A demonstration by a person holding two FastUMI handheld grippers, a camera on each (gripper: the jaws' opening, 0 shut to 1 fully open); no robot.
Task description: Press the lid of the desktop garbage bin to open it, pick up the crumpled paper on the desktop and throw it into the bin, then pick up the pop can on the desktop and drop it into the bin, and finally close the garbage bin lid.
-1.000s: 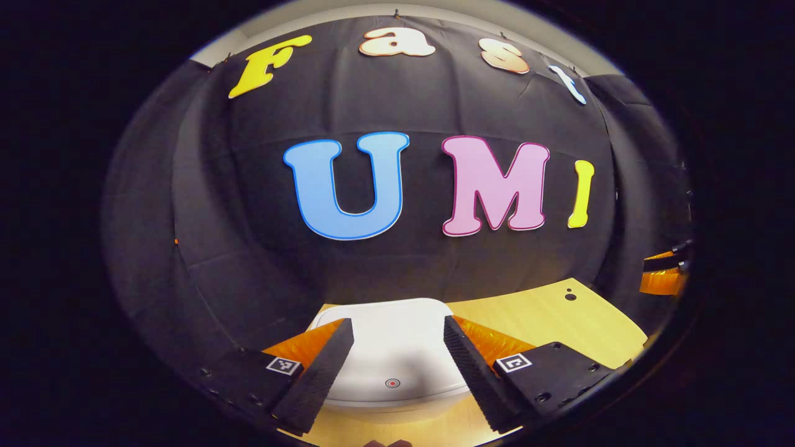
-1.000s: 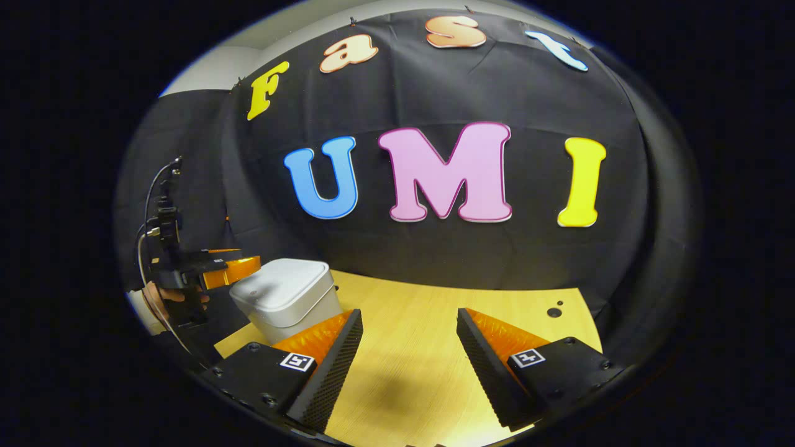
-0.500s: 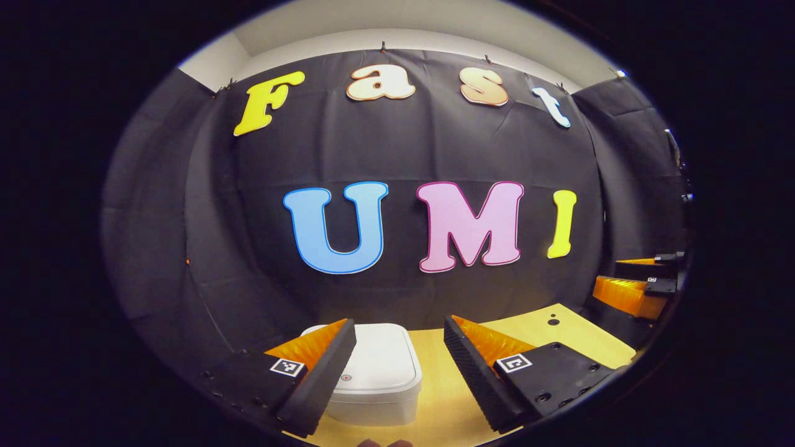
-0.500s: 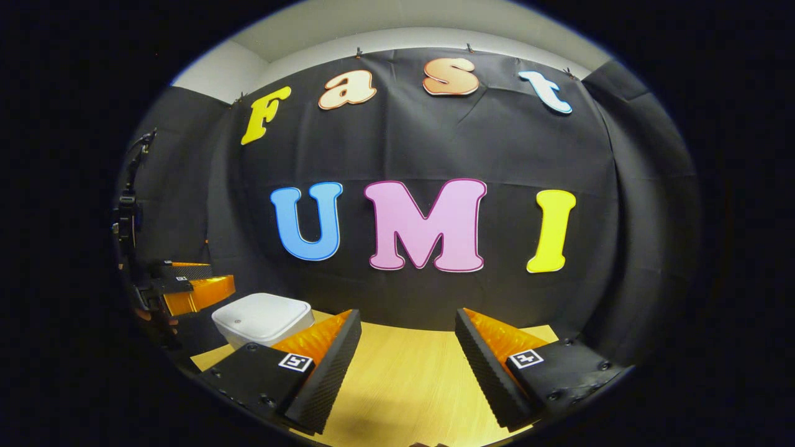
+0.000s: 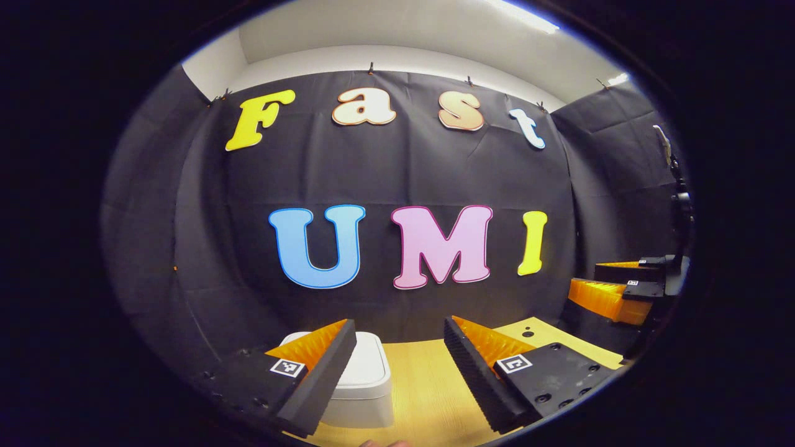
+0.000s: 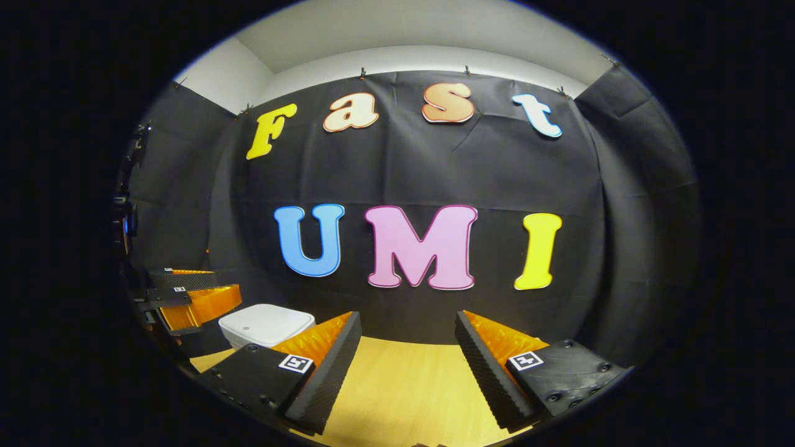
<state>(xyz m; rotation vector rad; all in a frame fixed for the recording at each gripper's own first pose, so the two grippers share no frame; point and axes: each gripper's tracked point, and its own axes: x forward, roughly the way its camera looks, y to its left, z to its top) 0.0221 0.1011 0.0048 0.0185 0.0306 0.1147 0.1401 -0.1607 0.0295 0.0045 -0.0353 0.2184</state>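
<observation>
The white garbage bin [image 5: 366, 379] stands on the wooden desk [image 5: 428, 391] near the black cloth wall, its lid [image 6: 266, 321] down flat and shut. In the left gripper view the bin sits just behind the left finger of the left tongs [image 5: 397, 372], which are wide apart and hold nothing, raised clear of the lid. In the right gripper view the right tongs [image 6: 407, 366] are also wide and empty over bare desk, with the bin off to their left. Judging by the closed lid and the empty tongs, the task looks finished or about to begin; which, I cannot tell. If it is starting, the next move calls for bringing one finger down onto the lid to press it.
</observation>
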